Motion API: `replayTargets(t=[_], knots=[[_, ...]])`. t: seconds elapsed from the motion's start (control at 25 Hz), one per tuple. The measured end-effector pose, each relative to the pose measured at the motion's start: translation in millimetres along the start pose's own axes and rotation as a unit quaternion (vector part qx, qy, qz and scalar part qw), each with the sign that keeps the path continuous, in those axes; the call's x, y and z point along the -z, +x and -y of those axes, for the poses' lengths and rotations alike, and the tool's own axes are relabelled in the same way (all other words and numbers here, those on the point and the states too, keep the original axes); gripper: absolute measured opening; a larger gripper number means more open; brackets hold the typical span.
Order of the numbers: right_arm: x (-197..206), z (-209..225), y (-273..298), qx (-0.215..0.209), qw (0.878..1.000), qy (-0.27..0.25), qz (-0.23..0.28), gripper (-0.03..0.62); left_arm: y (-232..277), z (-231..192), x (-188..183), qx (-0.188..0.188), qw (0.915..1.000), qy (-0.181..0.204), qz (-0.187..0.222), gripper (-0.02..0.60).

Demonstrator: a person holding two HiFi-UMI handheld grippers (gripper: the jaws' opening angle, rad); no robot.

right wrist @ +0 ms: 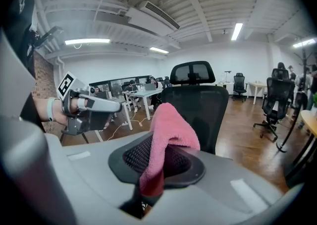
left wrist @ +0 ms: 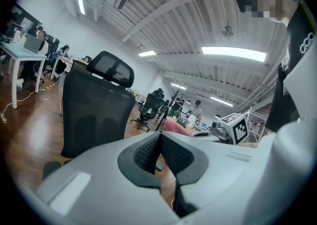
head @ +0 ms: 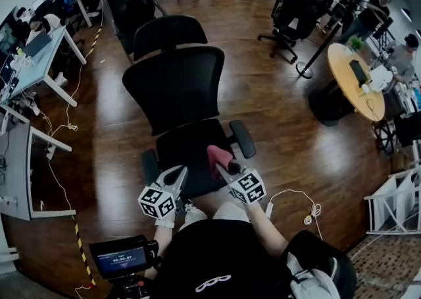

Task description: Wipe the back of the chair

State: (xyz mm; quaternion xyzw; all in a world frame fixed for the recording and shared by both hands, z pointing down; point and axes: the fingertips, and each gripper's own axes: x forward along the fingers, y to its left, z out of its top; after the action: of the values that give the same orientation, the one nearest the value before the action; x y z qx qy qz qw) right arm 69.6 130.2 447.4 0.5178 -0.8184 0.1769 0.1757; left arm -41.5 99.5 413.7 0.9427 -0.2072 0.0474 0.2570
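A black mesh office chair (head: 177, 90) with a headrest stands in front of me, its seat toward me and its back (left wrist: 94, 115) (right wrist: 200, 112) upright. My right gripper (head: 220, 167) (right wrist: 161, 162) hovers over the seat, shut on a pink cloth (head: 218, 157) (right wrist: 166, 135) that sticks up from the jaws. My left gripper (head: 176, 176) (left wrist: 158, 154) is held beside it over the seat's front left, jaws shut with nothing between them. Neither gripper touches the chair's back.
Wooden floor all round. Desks (head: 36, 60) with seated people stand at the left, a round table (head: 352, 80) at the right, more black chairs (head: 293, 11) at the back. A white cable (head: 296, 199) lies on the floor near my right side.
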Motion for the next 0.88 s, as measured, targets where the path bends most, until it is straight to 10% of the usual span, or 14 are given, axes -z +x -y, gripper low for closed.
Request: replayTargets(t=[0.88], knots=[[-43,47,76,-0.073,0.997,-0.035,-0.006,0.043,27,-41,-34,-0.091,0.9947,-0.021,0.044,-0.009]])
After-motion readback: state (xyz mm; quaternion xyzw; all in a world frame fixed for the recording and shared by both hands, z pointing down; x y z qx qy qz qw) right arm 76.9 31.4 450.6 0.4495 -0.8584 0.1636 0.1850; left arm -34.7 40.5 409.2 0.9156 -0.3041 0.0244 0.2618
